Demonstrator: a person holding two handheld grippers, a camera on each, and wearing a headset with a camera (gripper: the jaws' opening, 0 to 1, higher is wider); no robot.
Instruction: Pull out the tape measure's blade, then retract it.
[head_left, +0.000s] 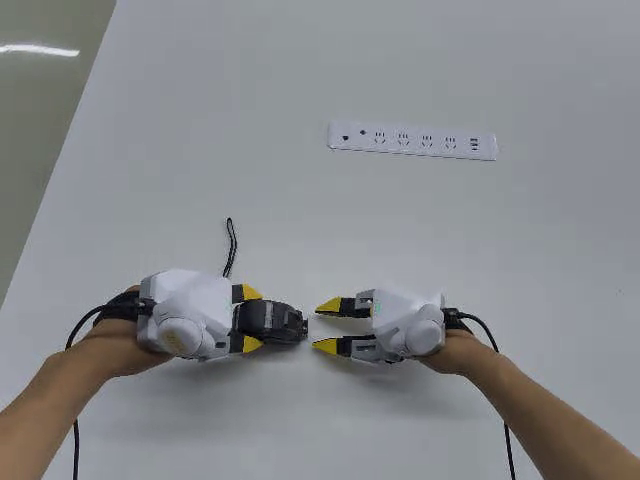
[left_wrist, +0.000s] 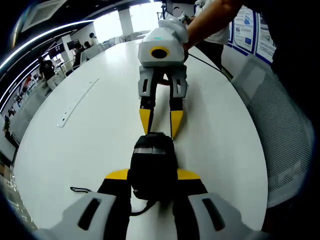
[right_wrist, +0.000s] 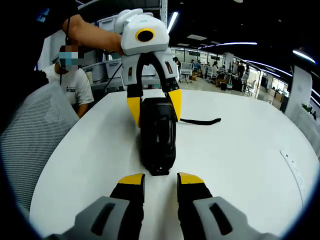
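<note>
Pinched between the jaws of the left gripper (head_left: 248, 318), resting on the white bench (head_left: 300, 200): the black tape measure (head_left: 277, 322). Pointed at its front end from just beside it: the right gripper (head_left: 328, 326), jaws spread. Trailing behind on the bench: the tape's black wrist strap (head_left: 231, 248). Well apart, farther back: a white power strip (head_left: 412, 140).

Tape measure (head_left: 275, 322) ahead of right tool (head_left: 325, 327), table (head_left: 300, 150) open

tape measure (head_left: 272, 322) | black case | blade retracted | on table (head_left: 300, 80) | strap (head_left: 230, 245) trailing
</note>
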